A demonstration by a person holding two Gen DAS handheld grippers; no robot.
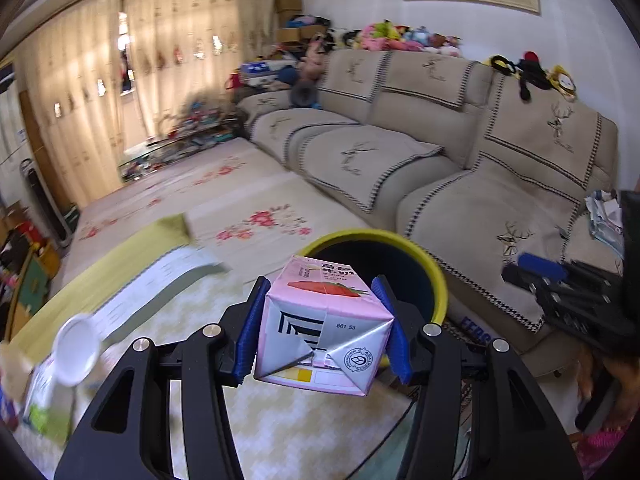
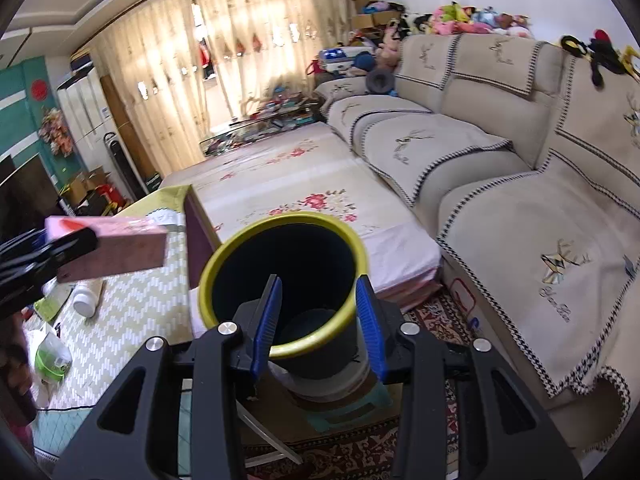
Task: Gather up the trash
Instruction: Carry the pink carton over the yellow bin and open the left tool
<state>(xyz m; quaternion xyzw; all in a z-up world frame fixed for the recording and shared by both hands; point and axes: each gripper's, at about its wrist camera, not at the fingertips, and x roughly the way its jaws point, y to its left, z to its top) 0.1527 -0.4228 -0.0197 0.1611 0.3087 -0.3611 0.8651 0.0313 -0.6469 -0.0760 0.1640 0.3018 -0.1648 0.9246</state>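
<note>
left wrist view is showing the left gripper (image 1: 326,326) clamping a pink strawberry milk carton (image 1: 324,320), its blue pads (image 1: 250,328) pressing on the two side faces. the jaws are standing about half apart, and the carton is filling the gap. the folded end of the carton is facing the camera; its long axis is running away along the fingers, toward the yellow-rimmed trash bin (image 1: 438,280) just beyond and below it. the far end of the carton is overlapping the bin's near rim in this view, so the mouth appears to lie directly ahead and lower.

right wrist view is showing the right gripper (image 2: 320,320) part open, with nothing pressed between its pads. the pads are framing the near rim of the bin (image 2: 224,256), but i cannot tell whether they are touching it. the same carton (image 2: 108,248) is appearing at left of this view, tilted, off to the side of the bin's rim and level with it. whether it is over the mouth yet cannot be settled.

judgement: the left hand is the one carrying the load. release should wait until the carton is hanging over the dark opening. a white-capped bottle (image 2: 86,300) and a green-and-white wrapper (image 2: 52,356) are lying on the patterned table mat (image 2: 132,320), apparently awaiting collection.
</note>
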